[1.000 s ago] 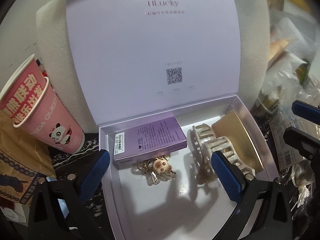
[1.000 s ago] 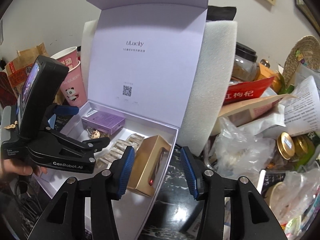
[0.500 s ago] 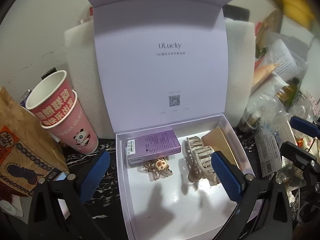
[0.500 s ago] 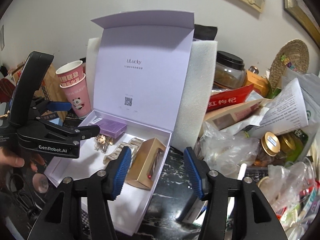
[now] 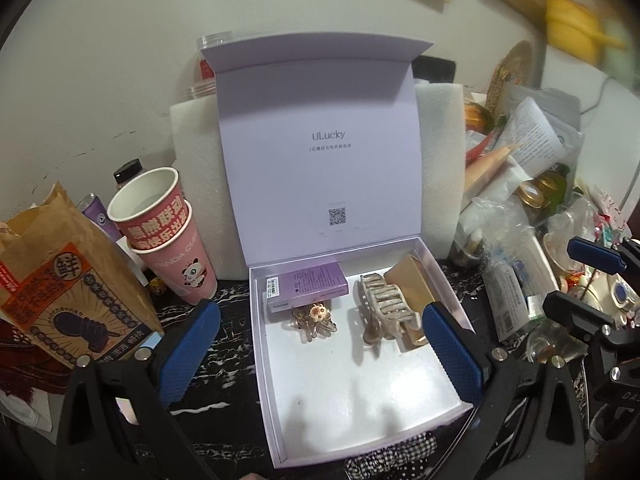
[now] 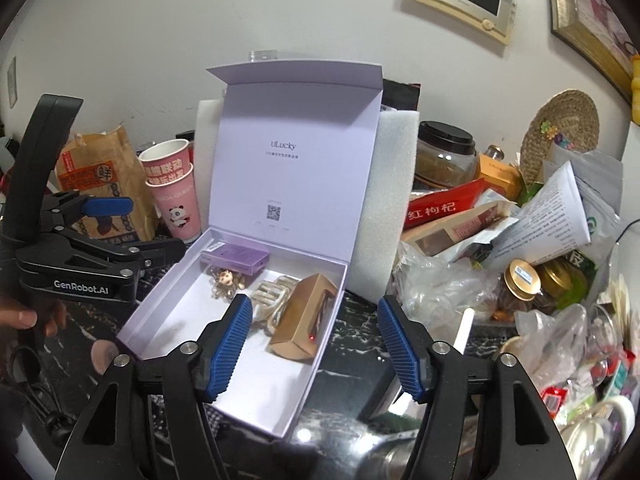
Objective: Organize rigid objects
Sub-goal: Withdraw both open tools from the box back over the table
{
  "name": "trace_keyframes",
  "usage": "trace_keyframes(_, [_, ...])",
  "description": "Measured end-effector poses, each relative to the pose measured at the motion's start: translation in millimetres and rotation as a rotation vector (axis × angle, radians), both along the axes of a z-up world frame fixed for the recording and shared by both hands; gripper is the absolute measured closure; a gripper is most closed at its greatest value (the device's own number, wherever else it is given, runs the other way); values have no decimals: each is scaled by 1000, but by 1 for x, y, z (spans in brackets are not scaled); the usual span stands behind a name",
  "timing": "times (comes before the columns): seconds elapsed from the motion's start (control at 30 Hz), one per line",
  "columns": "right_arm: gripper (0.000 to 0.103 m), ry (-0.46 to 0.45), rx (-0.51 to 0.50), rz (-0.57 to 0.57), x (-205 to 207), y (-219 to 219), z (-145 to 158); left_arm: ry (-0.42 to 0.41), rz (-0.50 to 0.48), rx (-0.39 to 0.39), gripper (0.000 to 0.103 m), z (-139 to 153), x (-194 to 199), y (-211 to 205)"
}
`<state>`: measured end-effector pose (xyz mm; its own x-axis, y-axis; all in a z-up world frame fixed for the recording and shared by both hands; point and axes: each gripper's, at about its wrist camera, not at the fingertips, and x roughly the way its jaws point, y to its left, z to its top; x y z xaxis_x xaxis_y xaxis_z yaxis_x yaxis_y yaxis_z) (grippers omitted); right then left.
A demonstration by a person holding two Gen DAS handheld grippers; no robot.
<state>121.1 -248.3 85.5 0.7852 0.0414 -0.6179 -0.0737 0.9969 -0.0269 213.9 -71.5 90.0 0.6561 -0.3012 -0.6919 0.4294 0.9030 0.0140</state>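
An open lilac gift box (image 5: 360,412) (image 6: 168,320) stands on the dark marble top, lid upright against white foam. In its far end lie a purple carton (image 5: 306,286) (image 6: 236,258), a small bear keyring (image 5: 316,318) (image 6: 225,282), a beige claw hair clip (image 5: 382,310) (image 6: 274,294) and a gold box (image 5: 412,286) (image 6: 306,316). My left gripper (image 5: 320,354) is open and empty, held back over the box's near half; it also shows in the right wrist view (image 6: 132,228). My right gripper (image 6: 314,348) is open and empty at the box's right wall; it also shows in the left wrist view (image 5: 576,280).
Two stacked pink paper cups (image 5: 168,236) and a brown paper bag (image 5: 68,288) stand left of the box. A heap of bags, jars and papers (image 6: 520,248) fills the right side. A checked cloth (image 5: 392,460) lies by the box's near edge.
Both grippers have drawn back and up from the box, so it looks smaller and more of the surroundings shows. The box's contents have not moved.
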Motion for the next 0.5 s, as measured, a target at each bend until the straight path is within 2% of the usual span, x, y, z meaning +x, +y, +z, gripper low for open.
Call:
trace_keyframes(0.27, [28,-43,0,18,-36,11,11,-53,-11,-21,0,18,-41,16])
trace_keyframes(0.5, [26,-70,4,39,-63,22,15,-84,-5,-24,0,22,-73,31])
